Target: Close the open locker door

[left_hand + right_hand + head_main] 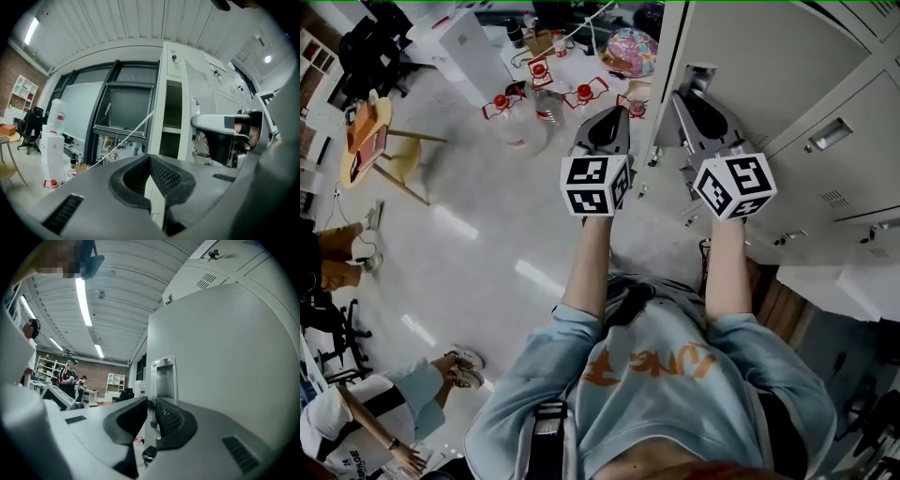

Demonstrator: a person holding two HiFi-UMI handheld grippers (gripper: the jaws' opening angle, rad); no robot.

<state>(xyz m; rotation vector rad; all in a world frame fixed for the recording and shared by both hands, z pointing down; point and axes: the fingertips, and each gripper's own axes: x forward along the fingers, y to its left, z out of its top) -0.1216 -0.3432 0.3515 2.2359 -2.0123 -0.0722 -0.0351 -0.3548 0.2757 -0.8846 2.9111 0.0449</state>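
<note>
The open locker door (769,56) is a pale grey panel with a recessed metal handle (698,73). It swings out from the locker bank at the right of the head view. My right gripper (686,97) reaches to the door's free edge just below that handle. In the right gripper view its jaws (149,404) pinch the door's edge (225,357), with the handle (165,378) right above them. My left gripper (614,114) hangs in the air left of the door, touching nothing. Its jaws (150,161) stand a narrow gap apart and face the open dark compartment (171,117).
Closed lockers (844,159) fill the right side. Water jugs with red caps (520,117) stand on the floor ahead. There is a round table (366,141) at the left and a crouching person (366,422) at the bottom left. A water dispenser (54,140) stands by the windows.
</note>
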